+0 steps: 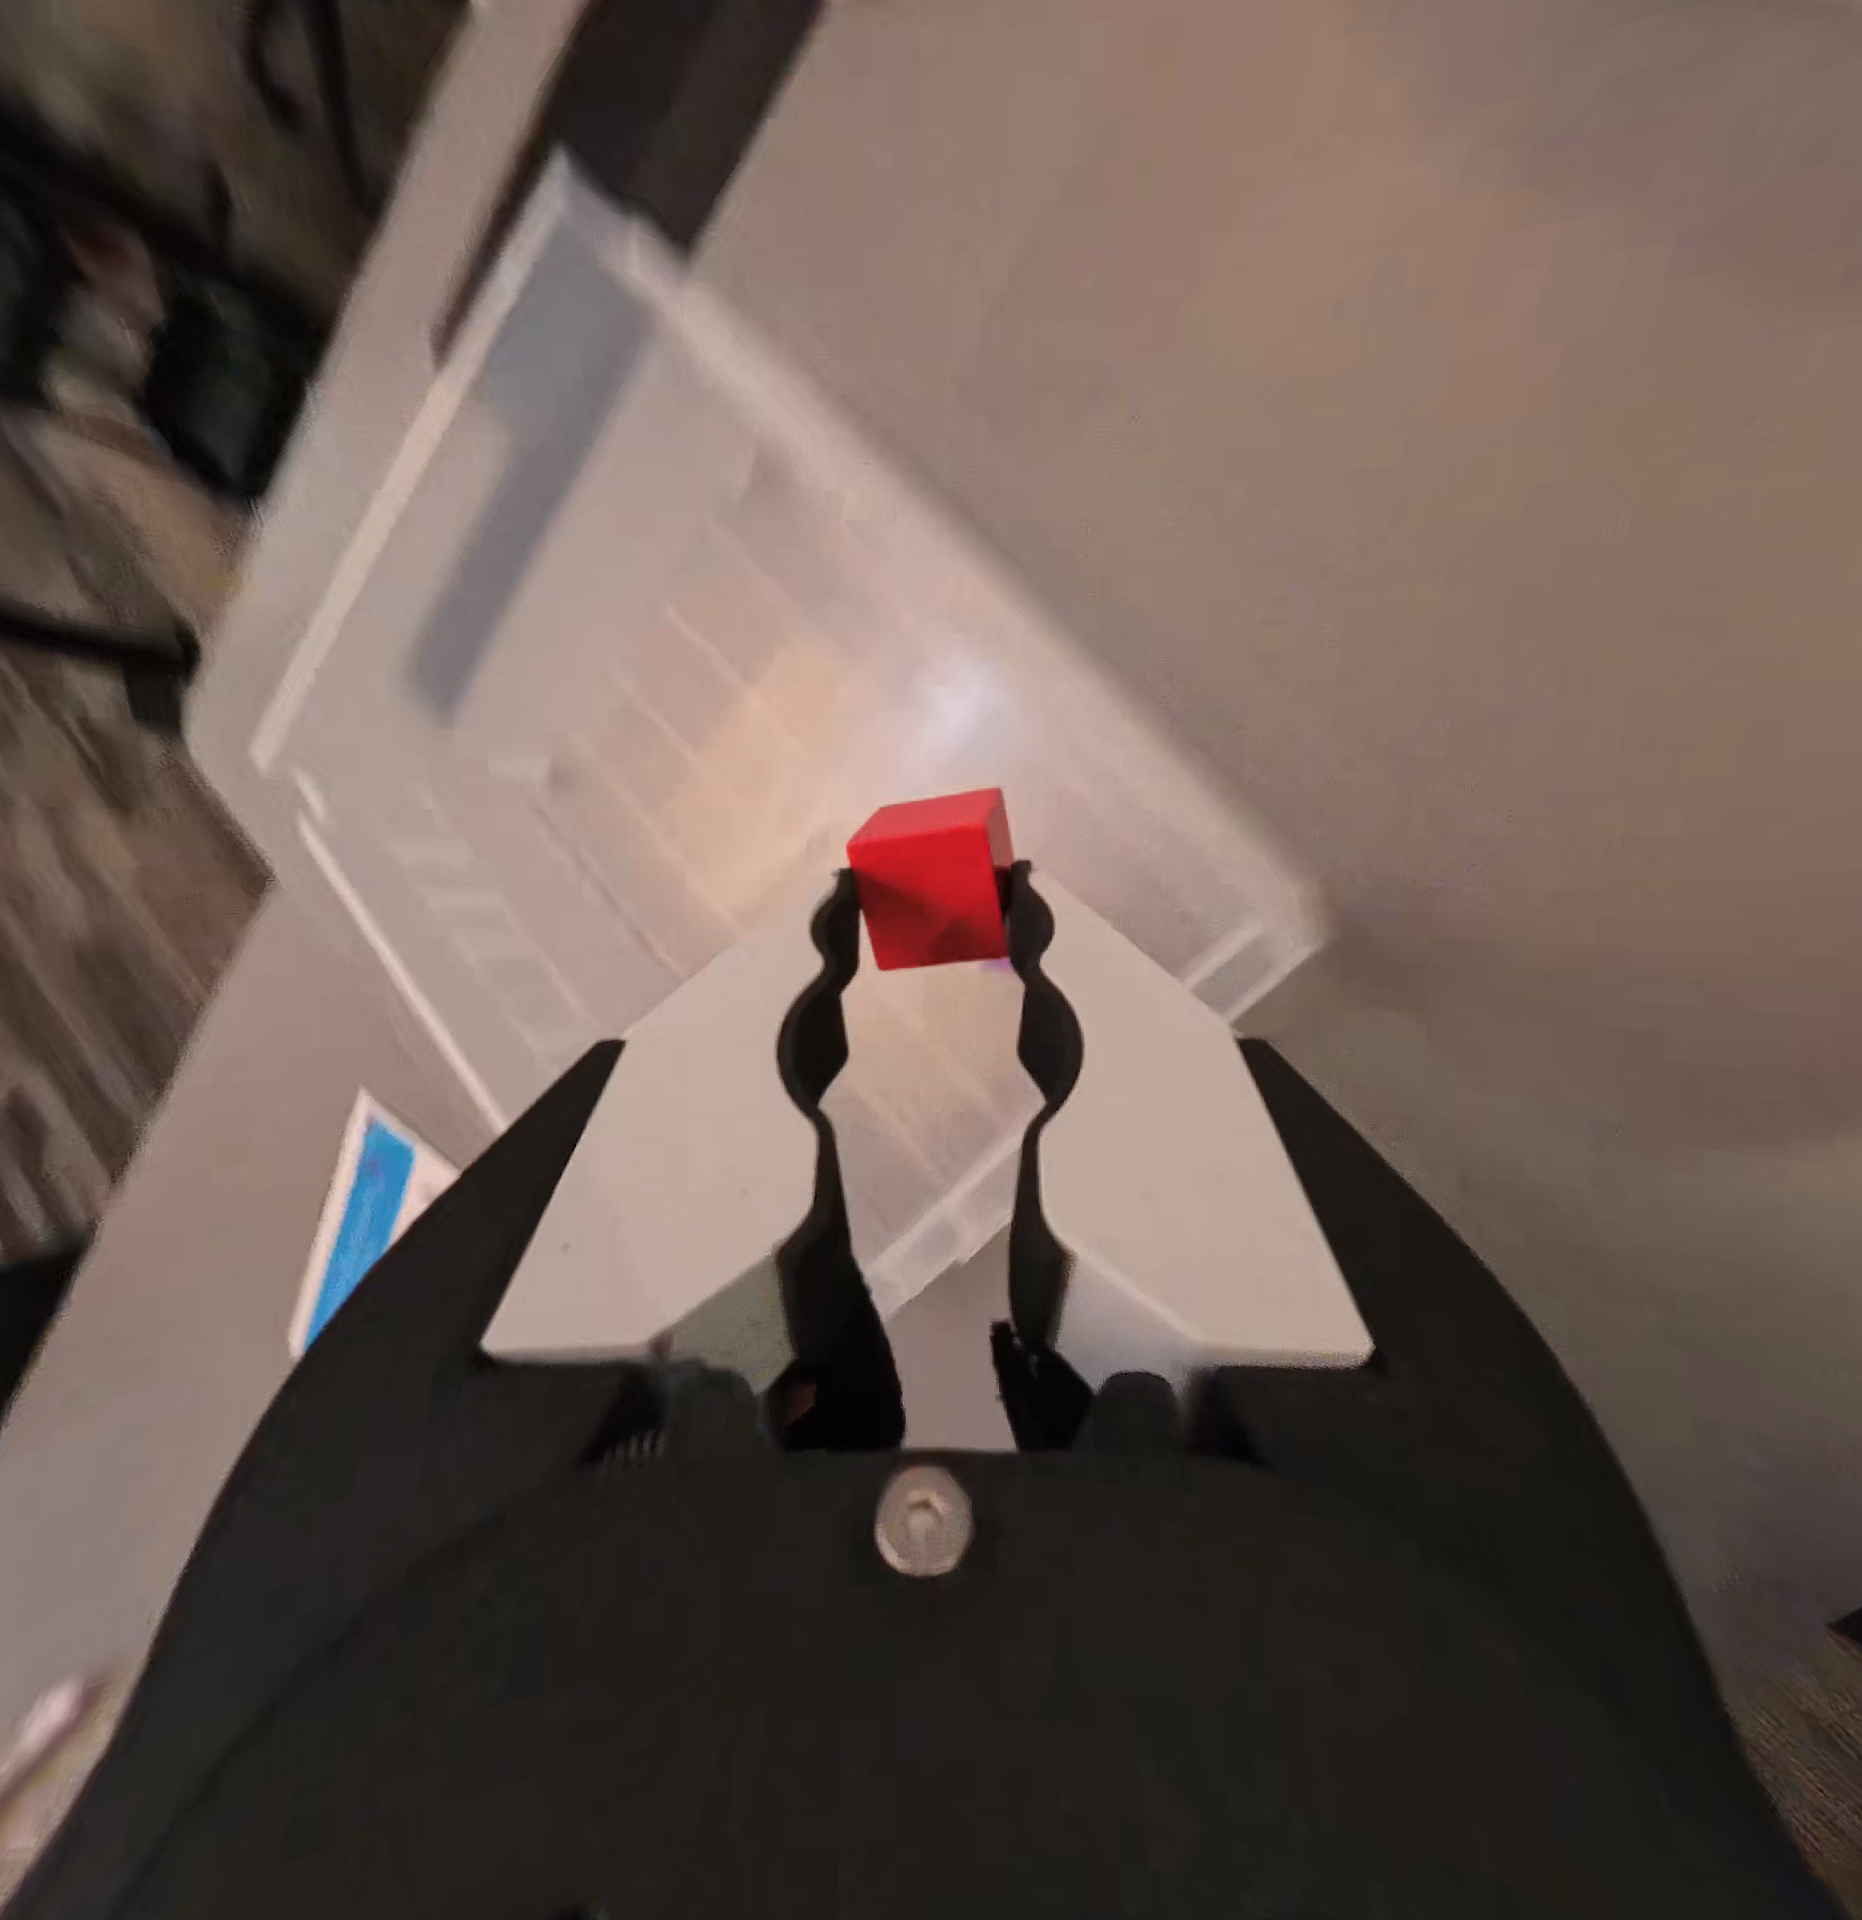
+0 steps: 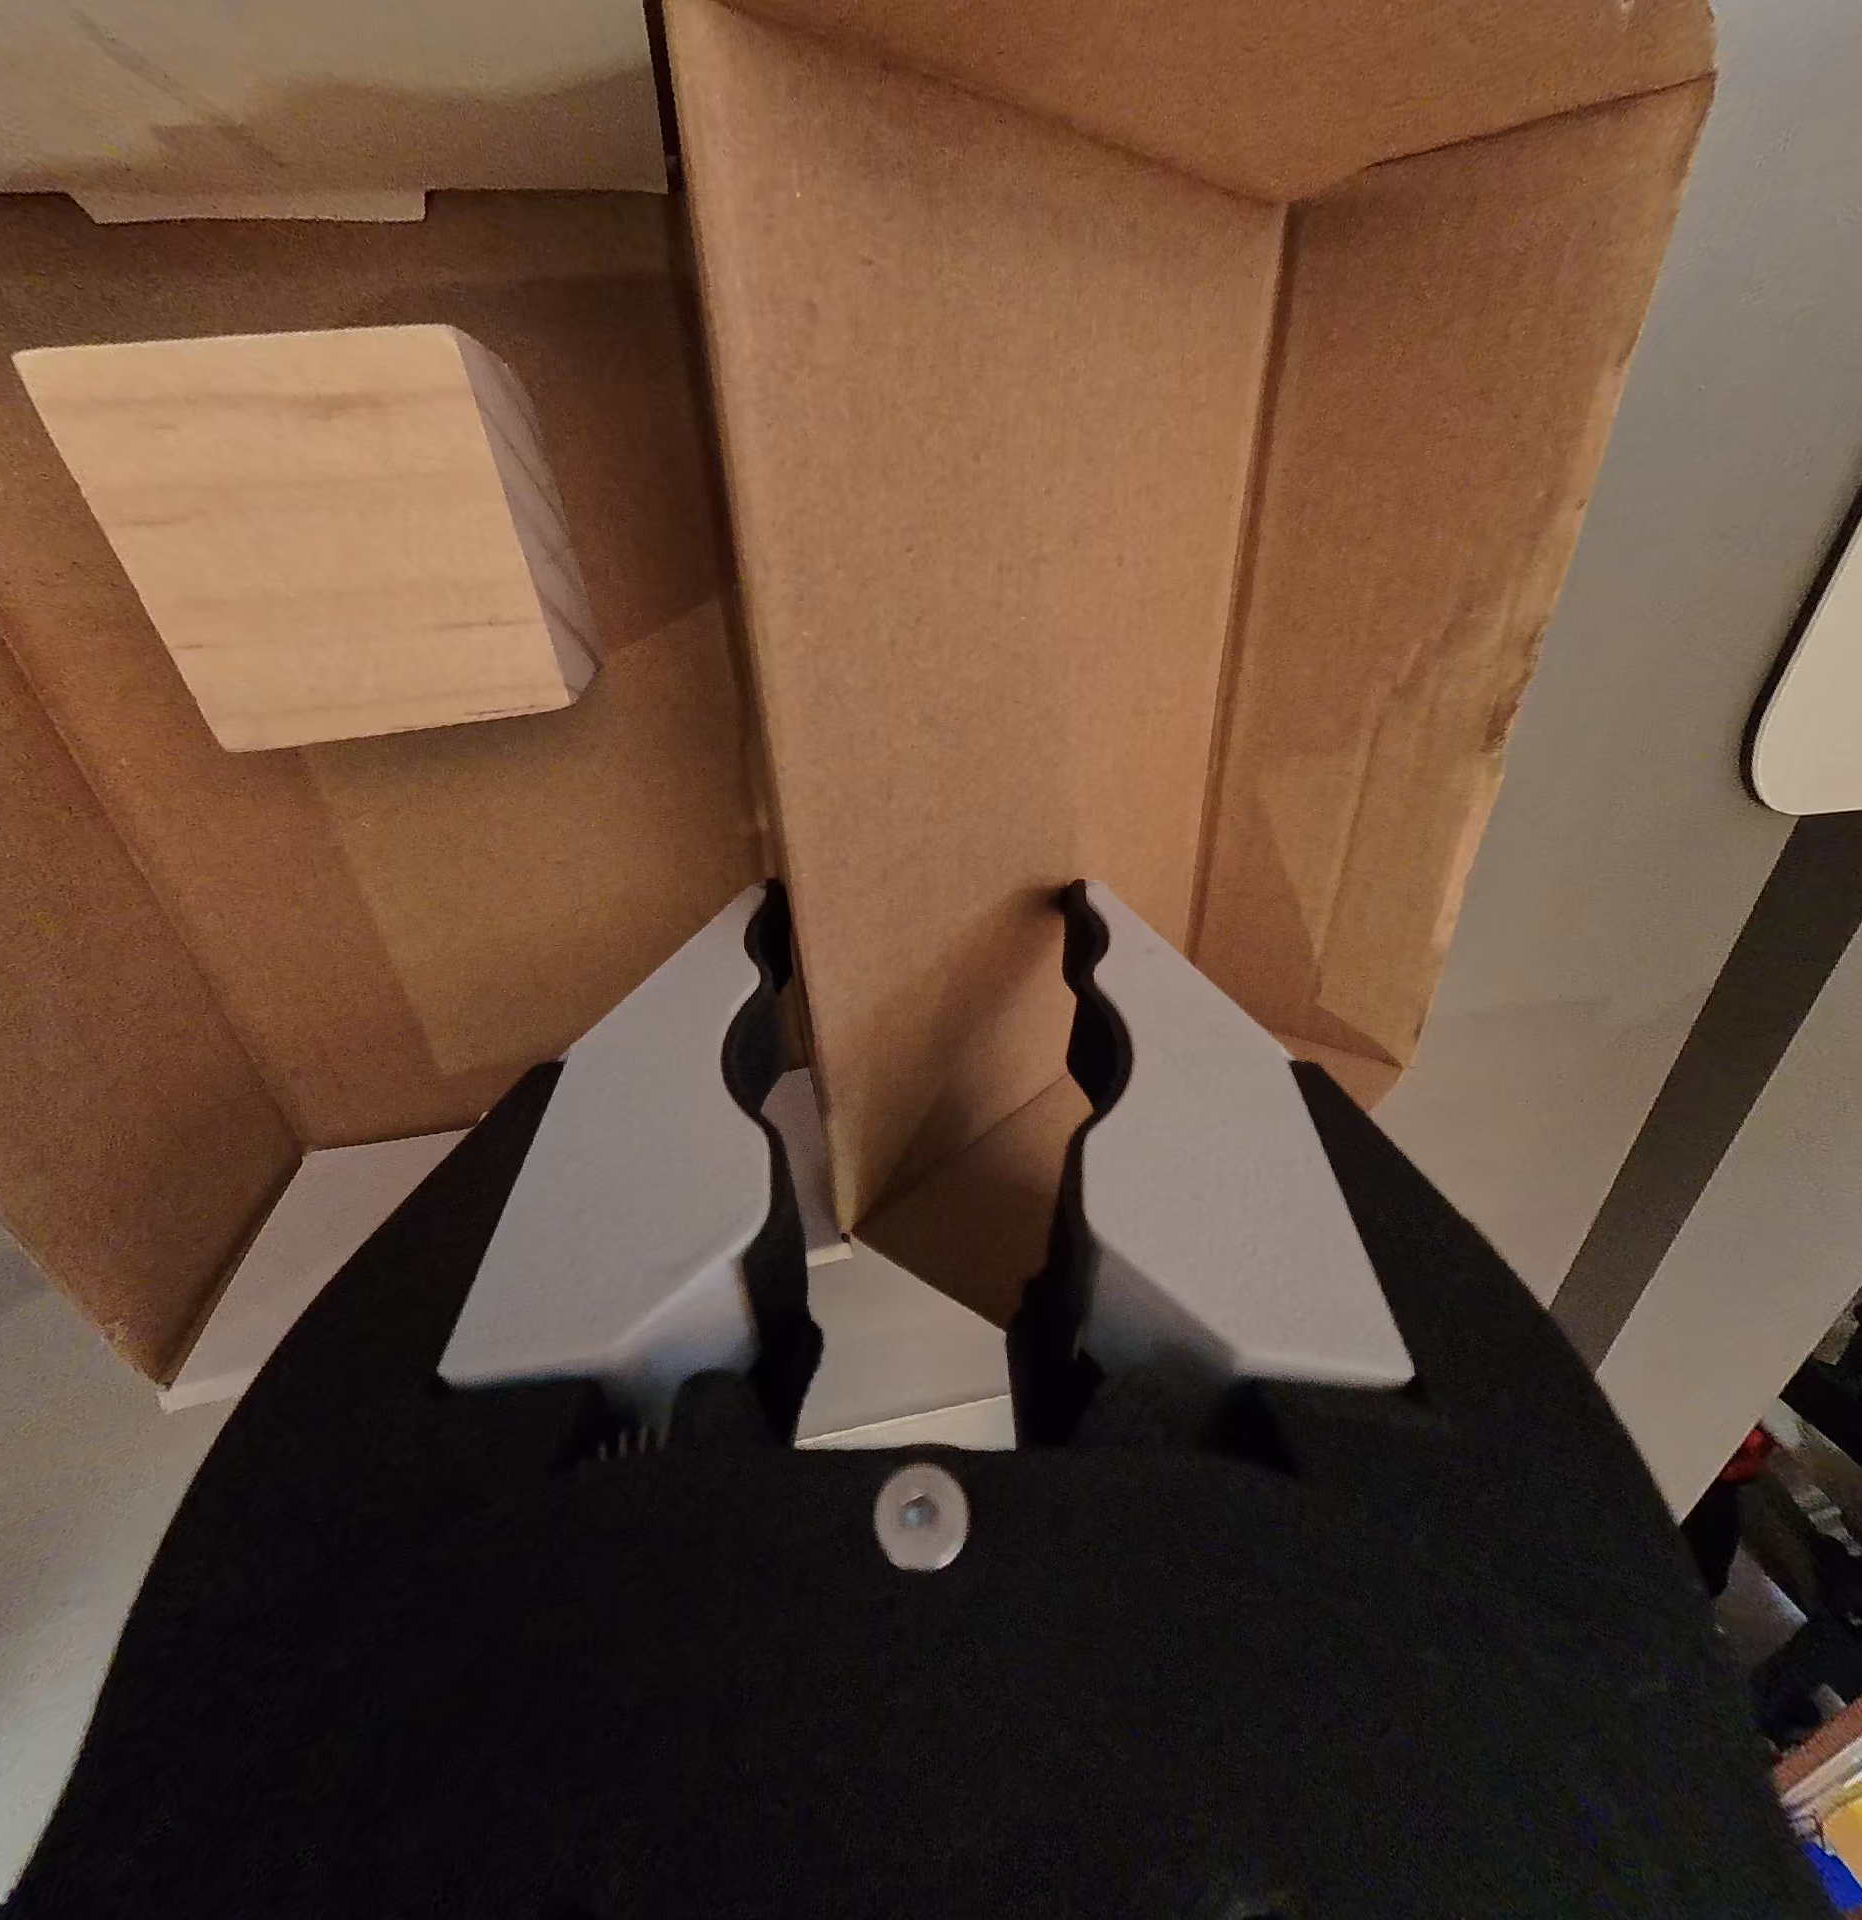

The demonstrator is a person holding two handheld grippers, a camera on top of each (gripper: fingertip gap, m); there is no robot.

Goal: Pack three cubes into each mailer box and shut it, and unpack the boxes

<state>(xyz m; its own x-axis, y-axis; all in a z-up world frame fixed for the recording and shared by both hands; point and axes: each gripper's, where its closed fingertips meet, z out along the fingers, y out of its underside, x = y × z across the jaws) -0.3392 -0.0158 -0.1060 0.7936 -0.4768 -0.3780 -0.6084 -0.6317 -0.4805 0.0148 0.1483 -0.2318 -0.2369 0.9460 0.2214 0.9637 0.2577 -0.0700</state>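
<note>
left gripper point(image 1: 929, 881): fingers clenched on a red cube point(image 1: 932, 878) at their tips, held above a clear plastic bin point(image 1: 615, 665) on the white tabletop point(image 1: 1426, 520); view blurred. right gripper point(image 2: 922, 899): fingers spread apart, straddling an upright cardboard flap point(image 2: 989, 623) of the open mailer box point(image 2: 1426, 571). wooden cube point(image 2: 303, 530): inside the box, left of the flap.

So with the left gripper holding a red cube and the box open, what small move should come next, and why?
Probably carry the red cube, pinched in the left gripper over the clear bin, toward the open mailer box. Only one wooden cube shows inside, and the right gripper straddles the raised cardboard flap, apparently steadying it.
</note>
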